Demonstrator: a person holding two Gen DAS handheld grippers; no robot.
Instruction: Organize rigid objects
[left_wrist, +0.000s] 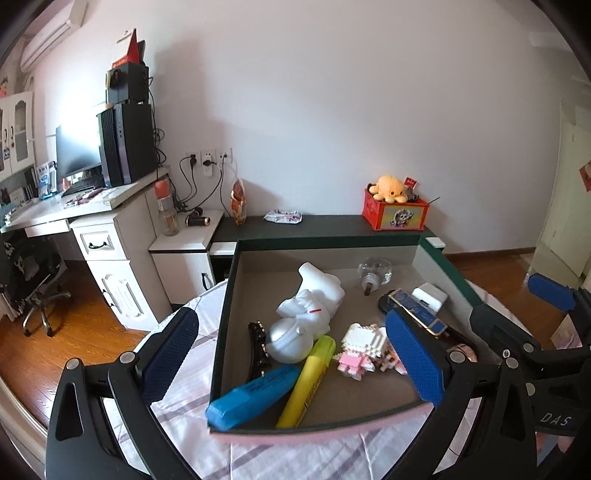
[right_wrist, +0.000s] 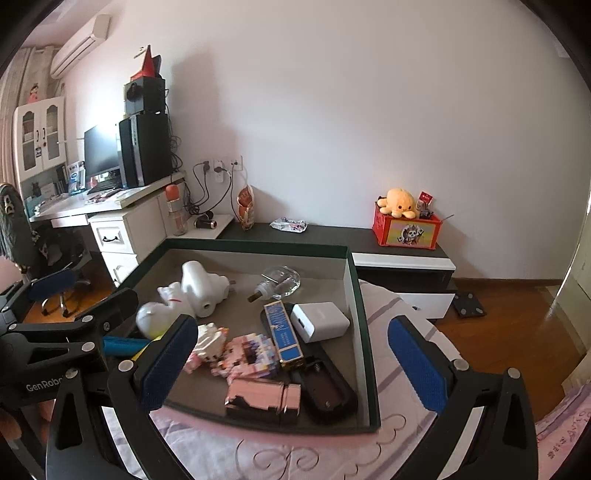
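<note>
A dark green box (left_wrist: 224, 295) with a grey floor lies on the bed; it also shows in the right wrist view (right_wrist: 364, 332). In it lie a white astronaut figure (left_wrist: 306, 314), a blue highlighter (left_wrist: 251, 398), a yellow highlighter (left_wrist: 308, 380), a pink block figure (left_wrist: 360, 352), a black hair clip (left_wrist: 257, 341), a glass bottle (right_wrist: 277, 282), a white charger (right_wrist: 319, 321), a blue-gold box (right_wrist: 282, 334), a pink metallic case (right_wrist: 264, 400) and a black battery holder (right_wrist: 325, 391). My left gripper (left_wrist: 295, 358) is open above the box's near left. My right gripper (right_wrist: 291, 363) is open above its near right. Both are empty.
The bed has a pink-and-purple checked sheet (right_wrist: 258, 454). Behind the box runs a dark headboard shelf (left_wrist: 332, 223) with a red box and a yellow octopus plush (left_wrist: 391, 188). A white desk with monitor and computer tower (left_wrist: 125, 144) stands at the left, with an office chair (left_wrist: 33, 291).
</note>
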